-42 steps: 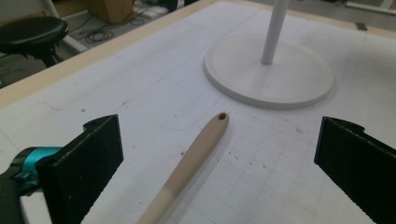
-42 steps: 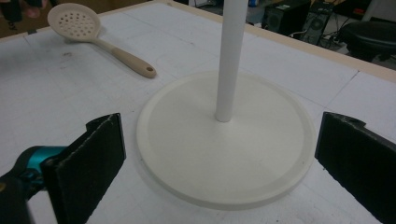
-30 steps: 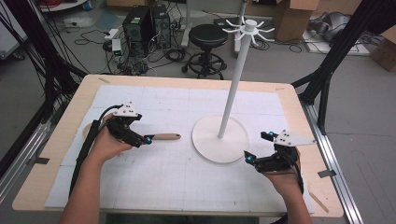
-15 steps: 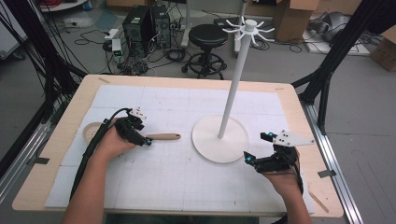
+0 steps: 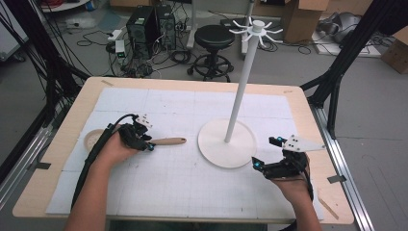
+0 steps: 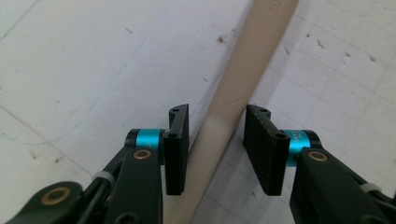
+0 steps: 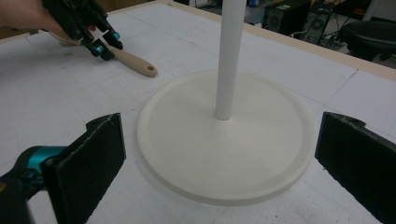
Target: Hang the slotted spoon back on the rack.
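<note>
Wooden spoon handle (image 6: pixel 243 88) flat on left of white mat (image 5: pixel 183 192), between left gripper (image 6: pixel 217 140) jaws just closing, small gaps remaining, right gripper (image 7: pixel 219 163) wide open near stand base (image 7: pixel 261 154).

The left gripper (image 5: pixel 144 143) straddles the wooden handle (image 5: pixel 168 141), jaws just closing.

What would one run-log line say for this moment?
left gripper: jaws just closing around beige wooden handle, gap remains | right gripper: open, idle beside white round stand base
</note>
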Motion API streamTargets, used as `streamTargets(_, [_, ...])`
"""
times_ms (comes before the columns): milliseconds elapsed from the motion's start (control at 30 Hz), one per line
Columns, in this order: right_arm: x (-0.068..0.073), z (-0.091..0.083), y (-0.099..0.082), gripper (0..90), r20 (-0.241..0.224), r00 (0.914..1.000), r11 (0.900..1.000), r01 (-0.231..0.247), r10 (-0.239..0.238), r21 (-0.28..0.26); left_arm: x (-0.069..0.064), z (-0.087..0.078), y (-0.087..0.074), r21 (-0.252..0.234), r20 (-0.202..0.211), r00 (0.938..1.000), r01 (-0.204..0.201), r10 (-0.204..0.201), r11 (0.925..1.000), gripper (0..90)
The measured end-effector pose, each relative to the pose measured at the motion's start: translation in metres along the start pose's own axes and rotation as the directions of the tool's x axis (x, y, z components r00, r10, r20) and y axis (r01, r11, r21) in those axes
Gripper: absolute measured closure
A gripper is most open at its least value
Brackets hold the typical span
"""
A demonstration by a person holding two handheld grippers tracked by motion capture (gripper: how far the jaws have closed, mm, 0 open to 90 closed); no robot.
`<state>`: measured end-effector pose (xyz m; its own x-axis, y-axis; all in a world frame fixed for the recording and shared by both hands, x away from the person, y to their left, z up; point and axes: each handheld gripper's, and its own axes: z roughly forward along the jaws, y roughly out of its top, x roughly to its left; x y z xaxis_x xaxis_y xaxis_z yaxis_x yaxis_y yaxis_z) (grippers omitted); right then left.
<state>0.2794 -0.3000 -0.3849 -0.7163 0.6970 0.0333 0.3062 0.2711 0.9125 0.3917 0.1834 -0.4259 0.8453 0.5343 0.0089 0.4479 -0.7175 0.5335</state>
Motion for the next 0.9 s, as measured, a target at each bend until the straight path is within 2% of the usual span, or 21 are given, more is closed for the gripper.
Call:
streamTargets(300, [0.001, -0.002, -0.001, 0.5, 0.002, 1.0, 1.0, 0.003, -0.003, 0.001, -0.008, -0.003, 0.001, 0.046, 0.024, 0.9992, -0.032, 0.031, 0.9984, 69.3])
streamTargets(500, [0.001, -0.003, -0.001, 0.5, 0.002, 1.0, 1.0, 0.0, 0.0, 0.002, -0.014, -0.004, 0.001, 0.063, 0.016, 0.9972, -0.074, 0.073, 0.9953, 71.8])
streamTargets(600, [0.001, -0.003, -0.001, 0.5, 0.005, 1.0, 1.0, 0.003, -0.003, 0.0, -0.016, -0.005, 0.001, 0.067, 0.017, 0.9976, -0.068, 0.067, 0.9954, 75.1])
streamTargets(633, [0.001, -0.003, -0.001, 0.5, 0.004, 1.0, 1.0, 0.002, -0.002, -0.001, -0.017, -0.005, 0.001, 0.069, 0.015, 0.9967, -0.081, 0.08, 0.9944, 75.3])
streamTargets(700, [0.001, -0.004, -0.001, 0.5, 0.004, 1.0, 1.0, 0.0, 0.0, 0.001, -0.018, -0.005, 0.001, 0.067, 0.006, 0.9962, -0.087, 0.086, 0.994, 75.4])
streamTargets(833, [0.0, -0.004, -0.001, 0.5, 0.003, 1.0, 1.0, -0.003, 0.003, 0.002, -0.02, -0.009, 0.001, 0.052, 0.029, 0.9947, -0.1, 0.099, 0.9936, 75.4])
streamTargets(900, [0.0, -0.003, -0.001, 0.5, 0.004, 1.0, 1.0, 0.001, -0.001, 0.002, -0.022, -0.015, 0.002, 0.02, 0.028, 0.9945, -0.102, 0.101, 0.9946, 75.4])
